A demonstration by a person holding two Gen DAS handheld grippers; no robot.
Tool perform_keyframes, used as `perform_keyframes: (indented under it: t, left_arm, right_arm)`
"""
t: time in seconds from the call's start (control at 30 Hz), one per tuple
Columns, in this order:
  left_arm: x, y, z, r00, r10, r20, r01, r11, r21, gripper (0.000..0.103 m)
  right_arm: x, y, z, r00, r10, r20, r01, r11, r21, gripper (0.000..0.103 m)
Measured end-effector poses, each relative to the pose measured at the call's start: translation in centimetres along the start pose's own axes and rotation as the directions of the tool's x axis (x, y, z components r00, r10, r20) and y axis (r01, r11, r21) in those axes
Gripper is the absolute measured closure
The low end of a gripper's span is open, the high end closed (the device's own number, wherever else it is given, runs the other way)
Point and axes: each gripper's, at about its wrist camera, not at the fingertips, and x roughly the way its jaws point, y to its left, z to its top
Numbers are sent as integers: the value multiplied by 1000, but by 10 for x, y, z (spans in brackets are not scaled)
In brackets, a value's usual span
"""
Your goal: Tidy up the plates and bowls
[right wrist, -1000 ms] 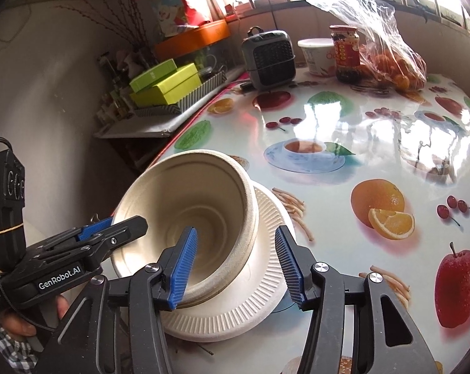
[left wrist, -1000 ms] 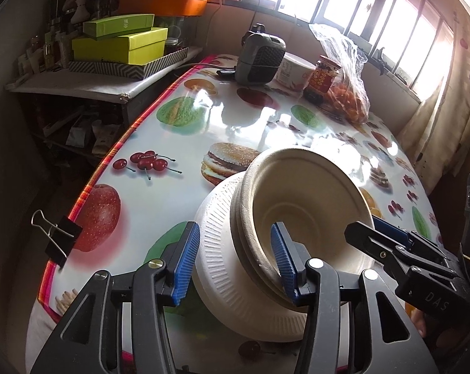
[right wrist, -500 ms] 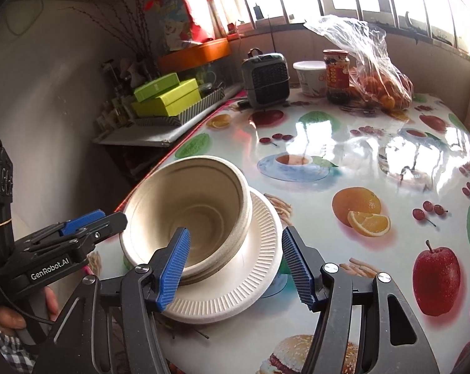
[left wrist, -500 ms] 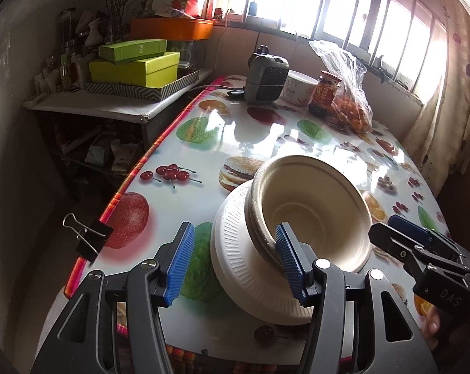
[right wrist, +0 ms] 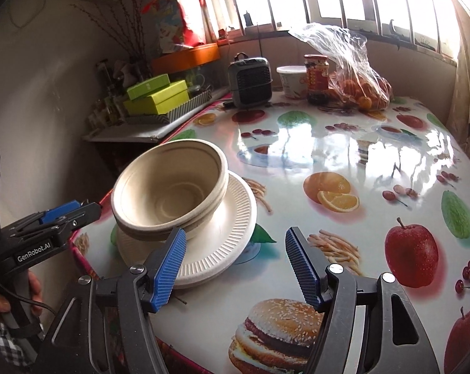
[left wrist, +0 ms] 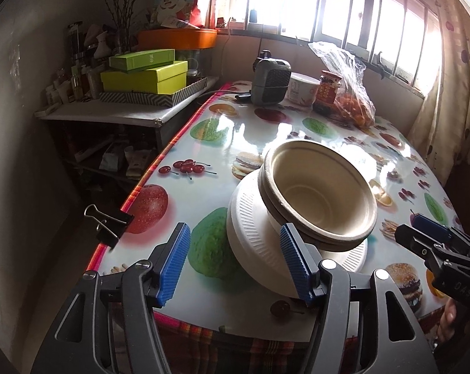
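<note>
Both claws have drawn back from the stack since a second ago, and the bowls and plates now sit further from the cameras, released. Left claw [left wrist: 235, 261]: jaws wide and opening; its right pad overlaps the near rim of the stack in view, but nothing is pressed between the pads. Right claw [right wrist: 236, 265]: jaws wide and opening, only the patterned cloth between them; the stack lies at its 10 o'clock. Nested bowls [left wrist: 320, 194] sit tilted on the white ribbed plates [left wrist: 250, 233], rim tipped toward the near edge. Stack rests on the surface [right wrist: 359, 162] near its near left corner, covered in a glossy fruit-and-burger print. Seen from the right wrist, the stack [right wrist: 172, 193] has the left claw at its 8 o'clock, apart from it. At 12 o'clock on the far end stand a small grey heater [left wrist: 270, 82], a white tub [left wrist: 303, 88], a red-labelled jar [left wrist: 328, 92] and a clear bag of oranges [left wrist: 351, 103]. Binder clip [left wrist: 108, 226] grips the cloth edge at 9 o'clock. Green boxes [left wrist: 144, 76] lie on a side shelf.
</note>
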Motion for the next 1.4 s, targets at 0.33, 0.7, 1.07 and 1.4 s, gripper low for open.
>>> perform_keyframes:
  t: [0.33,0.7,1.07,1.4]
  left_arm:
    - [1,4,-20,1000,26,-10,-26,1000,5,42]
    - [6,3,-44,999,37,-36,-37,999,15,41]
    - [8,-2,-56,998,39,-41,-38,999,22,41]
    - [10,-5,-59,999,16,-48,-15,1000,25,41]
  right_arm:
    - [-8,3,-21,999,-42,9,42,998,-40,26]
    - [-5,6,-39,998,-67,0,67,997,-37,19]
    - [1,10,-57,995,-94,-31,93,995,-23,19]
    - [2,15,-63,993,-116,-38,115,993,-25,19]
